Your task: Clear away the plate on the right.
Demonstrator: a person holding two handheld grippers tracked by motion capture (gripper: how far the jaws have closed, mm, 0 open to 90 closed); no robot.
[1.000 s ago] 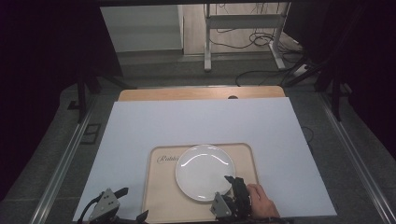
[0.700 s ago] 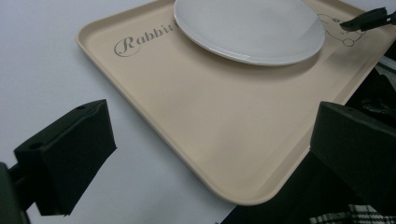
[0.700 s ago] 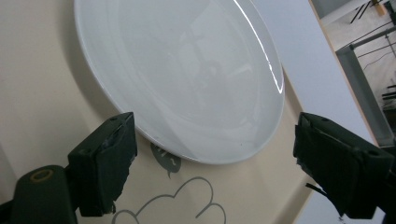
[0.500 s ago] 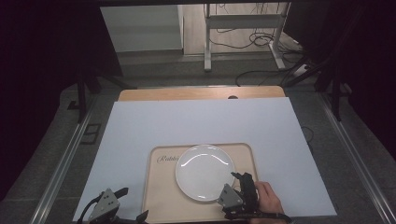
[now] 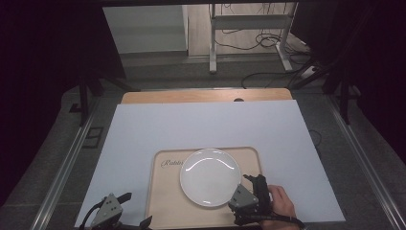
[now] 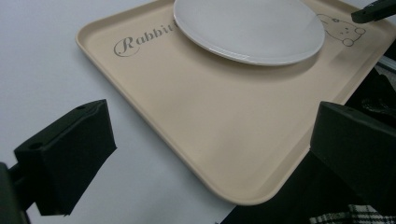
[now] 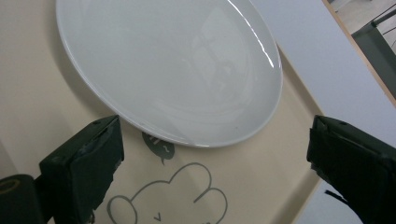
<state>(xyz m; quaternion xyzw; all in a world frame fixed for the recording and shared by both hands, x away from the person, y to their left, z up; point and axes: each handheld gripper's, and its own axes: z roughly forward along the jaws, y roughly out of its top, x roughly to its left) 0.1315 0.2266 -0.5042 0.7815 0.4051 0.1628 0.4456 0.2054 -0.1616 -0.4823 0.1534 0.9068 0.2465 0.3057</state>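
White sheet [image 5: 210,129]: covers the table; largest item, matte, bare around the tray.

Tray [image 5: 165,201]: beige, rounded corners, raised rim, lying flat on the sheet at its near edge. Grey script lettering "Rabbit" at one corner; a line-drawn cartoon animal at another.

Plate [image 5: 210,176]: white, round, glossy, shallow, empty. Rests on the tray, toward the tray's far side, partly covering the drawing.

Right gripper [image 5: 249,184]: held in a hand [image 5: 280,206] over the tray's near right corner, just beside the plate's rim, jaws spread wide and gripping nothing.

Left gripper [image 5: 134,208]: low beside the tray's near left corner, angled toward the tray, jaws likewise spread apart and empty.
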